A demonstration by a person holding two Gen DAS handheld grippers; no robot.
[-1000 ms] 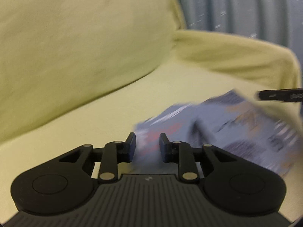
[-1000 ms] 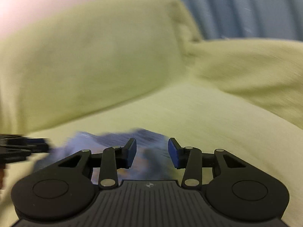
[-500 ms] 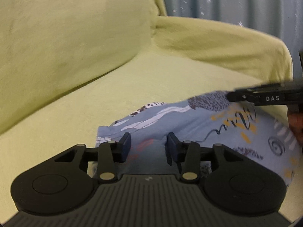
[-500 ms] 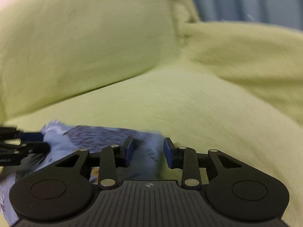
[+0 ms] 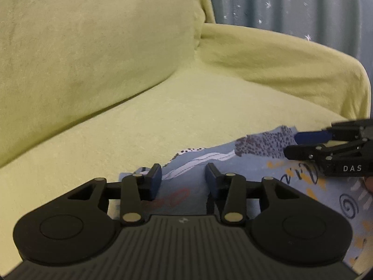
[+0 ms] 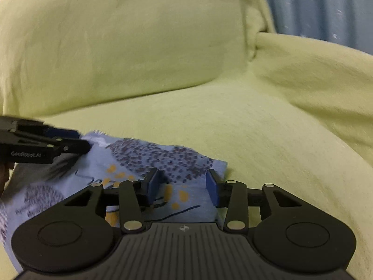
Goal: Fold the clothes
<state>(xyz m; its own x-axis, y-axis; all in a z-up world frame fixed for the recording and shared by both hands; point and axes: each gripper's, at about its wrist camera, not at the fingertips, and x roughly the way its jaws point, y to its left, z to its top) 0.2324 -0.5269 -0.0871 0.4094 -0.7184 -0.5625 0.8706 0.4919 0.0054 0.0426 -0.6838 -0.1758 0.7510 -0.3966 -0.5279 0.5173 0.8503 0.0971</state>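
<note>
the patterned garment [image 5: 256, 163] lies flat on the seat of a yellow-green sofa [image 5: 163, 107], at the near edge of the seat cushion. it is pale blue cloth printed with a dark speckled patch, white stripes, orange dashes, a red outline and black squiggles and spirals. its long axis runs left to right across the seat, roughly in line with the back cushion [image 5: 93, 46]; what kind of garment it is cannot be told. in the right wrist view its right end [image 6: 219, 165] stops at a straight edge with bare seat beyond. the sofa's armrest [image 5: 291, 63] rises at the far right, and behind it hangs a grey-blue curtain [image 5: 291, 2] with small white star marks. the left gripper [image 5: 183, 177] hovers low over the left part of the cloth, its blue-padded fingers spread apart with nothing between them. the right gripper [image 6: 181, 182] sits over the right part, its fingers likewise parted and empty. each gripper shows in the other's view, its tip at the far edge of the cloth; whether it touches cannot be told.
</note>
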